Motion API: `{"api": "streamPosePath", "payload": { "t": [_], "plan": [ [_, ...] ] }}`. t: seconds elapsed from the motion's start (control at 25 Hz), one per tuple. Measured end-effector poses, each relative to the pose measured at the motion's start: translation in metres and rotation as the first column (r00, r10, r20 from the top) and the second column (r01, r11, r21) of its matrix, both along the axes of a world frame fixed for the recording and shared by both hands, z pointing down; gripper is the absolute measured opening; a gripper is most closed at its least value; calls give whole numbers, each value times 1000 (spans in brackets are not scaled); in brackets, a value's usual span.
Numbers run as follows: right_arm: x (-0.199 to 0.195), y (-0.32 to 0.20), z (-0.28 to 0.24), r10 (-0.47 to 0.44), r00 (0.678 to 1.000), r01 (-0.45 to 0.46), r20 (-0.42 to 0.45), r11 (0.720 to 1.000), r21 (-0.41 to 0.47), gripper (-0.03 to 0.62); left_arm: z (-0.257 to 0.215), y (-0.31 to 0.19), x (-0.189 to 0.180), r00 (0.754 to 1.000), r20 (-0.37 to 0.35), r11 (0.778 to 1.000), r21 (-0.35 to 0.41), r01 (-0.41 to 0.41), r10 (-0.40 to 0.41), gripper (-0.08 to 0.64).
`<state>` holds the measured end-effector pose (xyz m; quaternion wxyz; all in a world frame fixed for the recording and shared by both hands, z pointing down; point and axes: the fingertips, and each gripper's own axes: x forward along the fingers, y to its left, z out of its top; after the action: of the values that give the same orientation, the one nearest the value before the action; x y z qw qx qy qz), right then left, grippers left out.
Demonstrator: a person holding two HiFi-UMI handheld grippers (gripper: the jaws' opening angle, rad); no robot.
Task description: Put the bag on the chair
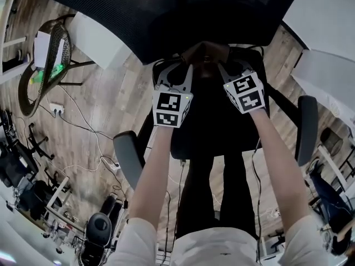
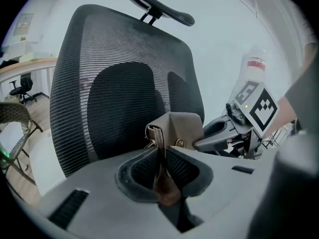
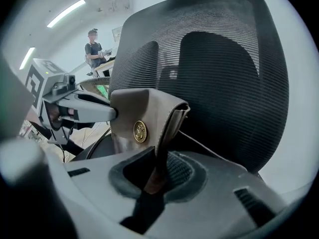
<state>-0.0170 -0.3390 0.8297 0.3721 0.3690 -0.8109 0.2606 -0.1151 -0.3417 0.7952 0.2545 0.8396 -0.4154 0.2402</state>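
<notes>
Head view: left gripper (image 1: 187, 67) and right gripper (image 1: 222, 66) are pinching the bag (image 1: 205, 52) over the chair (image 1: 213, 125), at twelve o'clock on its seat; lowering and releasing likely follow.

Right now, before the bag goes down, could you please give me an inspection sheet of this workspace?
Surface: black chair seat, nothing seen lying on it.
Job's things: brown bag hangs in front of the mesh backrest; whether it touches the seat cannot be told.
Clutter: dark equipment on the floor at lower left, kind unclear.
Tools: left tool and right tool are each shut on an edge of the bag.
Cables: white cables and a power strip lie on the wood floor, left of the chair.
Surroundings: wicker chair at left; a person stands far behind.
</notes>
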Motion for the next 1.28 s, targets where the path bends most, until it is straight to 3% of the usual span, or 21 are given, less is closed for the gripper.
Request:
{"api": "streamPosePath", "payload": {
  "t": [0.84,1.28],
  "plan": [
    [0,-5,12,17,1000,-18,-12,999,-27,127,12,-8,-12,997,-6,995,-58,76,-76,64],
    [-8,-4,0,51,998,-48,45,997,-68,288,10,-6,-11,996,18,991,-103,88,-87,187]
  ]
}}
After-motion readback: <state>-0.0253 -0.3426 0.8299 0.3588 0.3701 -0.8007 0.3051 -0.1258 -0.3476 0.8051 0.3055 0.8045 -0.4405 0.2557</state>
